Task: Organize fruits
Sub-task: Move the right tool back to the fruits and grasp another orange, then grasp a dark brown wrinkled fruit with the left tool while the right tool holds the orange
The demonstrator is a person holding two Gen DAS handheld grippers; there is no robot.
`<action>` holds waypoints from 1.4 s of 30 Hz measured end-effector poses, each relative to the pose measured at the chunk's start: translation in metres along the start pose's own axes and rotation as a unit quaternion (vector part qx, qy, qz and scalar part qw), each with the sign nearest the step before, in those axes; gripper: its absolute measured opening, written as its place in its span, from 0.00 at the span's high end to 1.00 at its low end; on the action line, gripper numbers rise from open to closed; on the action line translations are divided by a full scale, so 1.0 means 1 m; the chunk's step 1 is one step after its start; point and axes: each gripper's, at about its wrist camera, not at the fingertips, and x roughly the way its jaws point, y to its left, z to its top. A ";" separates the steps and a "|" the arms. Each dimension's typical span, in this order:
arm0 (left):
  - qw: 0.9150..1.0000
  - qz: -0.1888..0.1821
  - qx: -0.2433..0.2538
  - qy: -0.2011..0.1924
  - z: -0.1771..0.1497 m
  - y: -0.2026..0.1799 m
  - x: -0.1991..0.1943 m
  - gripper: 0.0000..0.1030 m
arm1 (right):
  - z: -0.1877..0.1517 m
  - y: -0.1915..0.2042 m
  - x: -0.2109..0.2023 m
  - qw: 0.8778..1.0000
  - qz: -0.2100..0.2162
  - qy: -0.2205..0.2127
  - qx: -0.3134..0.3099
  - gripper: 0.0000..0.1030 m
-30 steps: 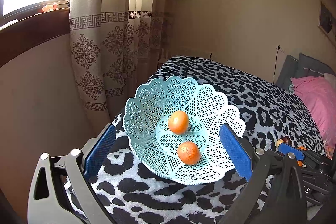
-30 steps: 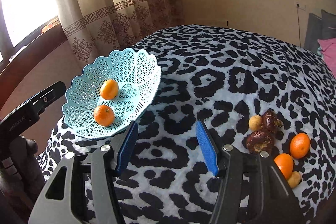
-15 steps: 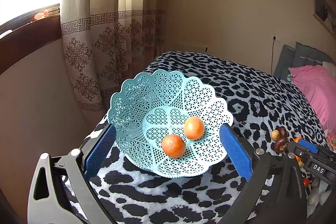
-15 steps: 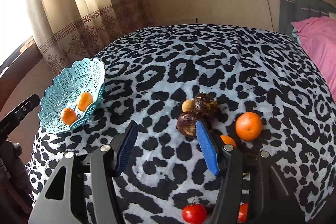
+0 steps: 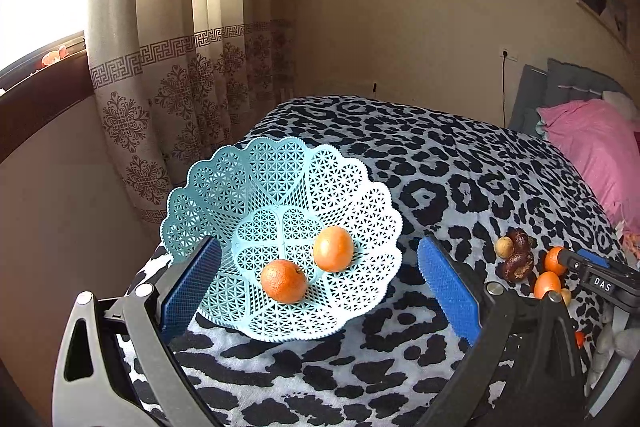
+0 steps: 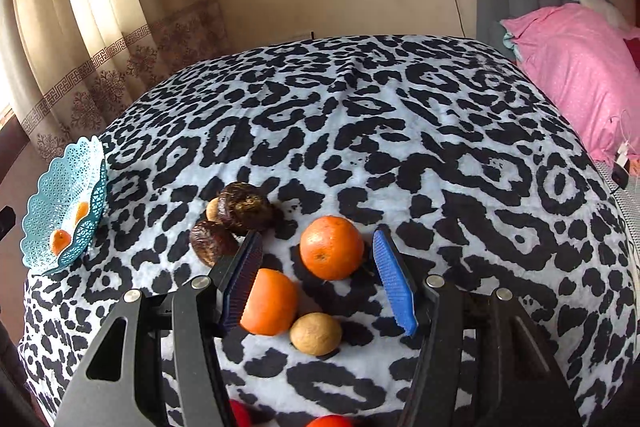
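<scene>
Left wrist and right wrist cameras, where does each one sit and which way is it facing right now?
Left wrist: rides the left gripper, looking along its open jaws at the blue basket holding two oranges; the right gripper's tip shows at right.
Right wrist: rides the right gripper, looking down the bed at loose fruit; its open jaws flank an orange.
Shared: basket, leopard blanket, dark fruits, pink pillow.

- Your basket (image 5: pixel 224 187) sits at the bed's (image 6: pixel 360 115) left corner, two oranges (image 5: pixel 284 281) in it.
- Loose fruit (image 6: pixel 331 247) lies well right of it, between your right fingers (image 6: pixel 394 283).
</scene>
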 end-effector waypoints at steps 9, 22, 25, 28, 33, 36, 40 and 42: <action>1.000 -0.003 0.022 0.007 0.003 -0.021 0.004 0.03 | 0.006 -0.003 0.027 1.000 0.001 0.024 -0.012 0.52; 0.998 -0.022 0.048 0.037 -0.004 -0.057 0.024 0.03 | 0.000 -0.005 0.037 0.999 0.015 0.036 -0.010 0.63; 0.997 -0.029 0.059 0.043 -0.006 -0.071 0.028 0.03 | 0.000 -0.011 0.031 0.999 0.025 0.029 0.001 0.63; 0.995 -0.036 0.076 0.049 -0.010 -0.086 0.032 0.03 | 0.004 -0.016 0.022 0.999 0.030 0.015 0.011 0.63; 0.993 -0.050 0.092 0.063 -0.015 -0.108 0.040 0.03 | 0.009 -0.022 0.008 0.999 0.029 -0.013 0.020 0.63; 0.991 -0.063 0.097 0.071 -0.016 -0.120 0.044 0.03 | 0.010 -0.027 0.004 0.999 0.031 -0.019 0.030 0.63; 0.988 -0.080 0.107 0.074 -0.018 -0.136 0.048 0.03 | 0.010 -0.036 0.004 0.998 0.031 -0.021 0.045 0.63; 0.987 -0.085 0.112 0.077 -0.020 -0.143 0.051 0.03 | 0.010 -0.040 0.003 0.998 0.029 -0.023 0.053 0.63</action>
